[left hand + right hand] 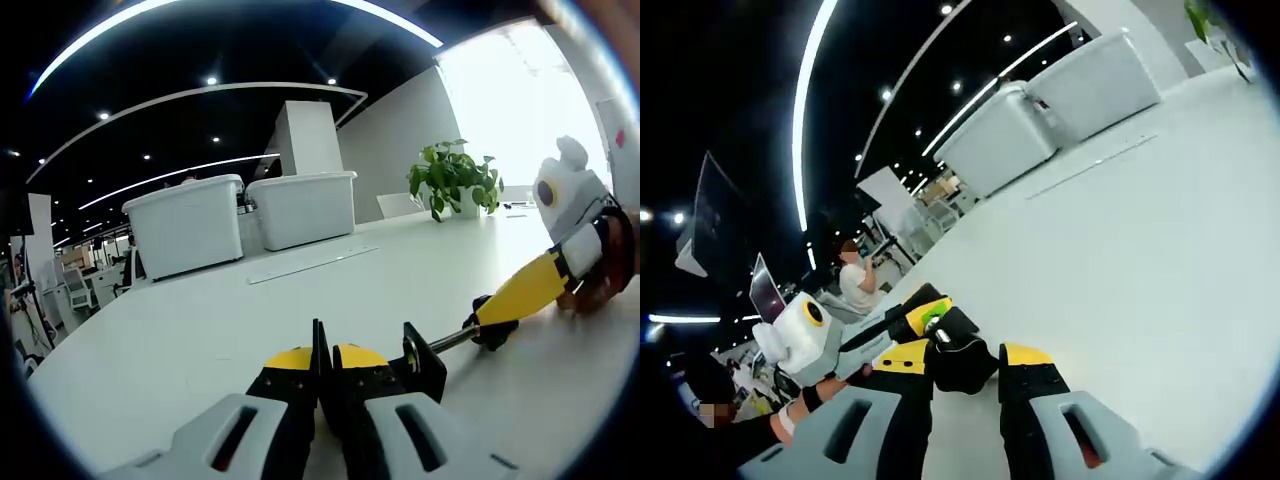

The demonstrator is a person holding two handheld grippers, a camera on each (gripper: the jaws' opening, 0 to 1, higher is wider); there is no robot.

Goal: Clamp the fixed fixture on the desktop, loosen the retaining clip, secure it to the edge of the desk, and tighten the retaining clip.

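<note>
- The clamp (425,362) lies on the white desk (200,330), just beside my left gripper (325,362); its black frame touches my right-hand jaw, and its metal screw runs out to a yellow handle (520,293).
- My left jaws are closed tip to tip; whether they pinch any part of the clamp I cannot tell.
- In the left gripper view my right gripper (585,240) sits at the far end of the yellow handle, with a hand behind it.
- In the right gripper view my right gripper (965,362) stands partly open, the clamp's black end (958,362) between the jaws and touching the left one; the right jaw is apart from it.
- The left gripper (875,345) comes in from the left there, close against the clamp.
- Further along the desk: two white bins (240,215), a flat metal strip (310,265), a potted plant (452,178).
- A seated person (853,278) and screens lie beyond the desk edge.
</note>
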